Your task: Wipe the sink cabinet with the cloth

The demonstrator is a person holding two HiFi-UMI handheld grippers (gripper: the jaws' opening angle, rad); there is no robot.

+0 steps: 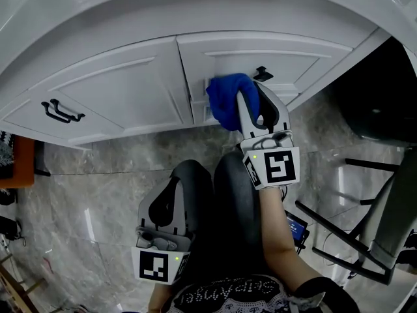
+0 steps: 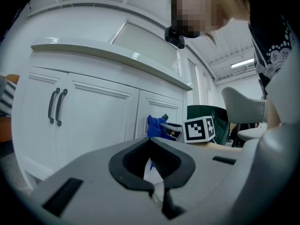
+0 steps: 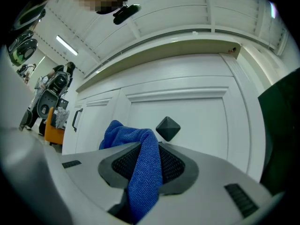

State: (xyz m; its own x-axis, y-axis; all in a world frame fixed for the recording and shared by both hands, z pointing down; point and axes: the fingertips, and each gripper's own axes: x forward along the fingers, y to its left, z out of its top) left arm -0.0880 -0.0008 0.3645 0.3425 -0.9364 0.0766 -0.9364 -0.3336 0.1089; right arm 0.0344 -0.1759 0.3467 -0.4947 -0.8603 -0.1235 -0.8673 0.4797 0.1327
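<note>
Left gripper [image 1: 174, 182] is hanging low by the person's knees, its jaws pressed together on nothing, well back from the work. Further forward the right gripper [image 1: 250, 102] is reaching toward the sink cabinet [image 1: 130, 87], its jaws clamping a fold of the blue cloth [image 1: 228, 100], which is bunching ahead of the tips and trailing back between them. That wad is sitting at the face of the right-hand door [image 1: 287, 60], near the seam with its neighbour, though I cannot tell whether it is pressing on the paint. The gripper's long axis is pointing almost squarely at the panel, so the coming stroke is probably going sideways across it; the black knob [image 1: 262, 74] is standing just right of the cloth, and the paired handles [image 1: 62, 111] are lying far left
</note>
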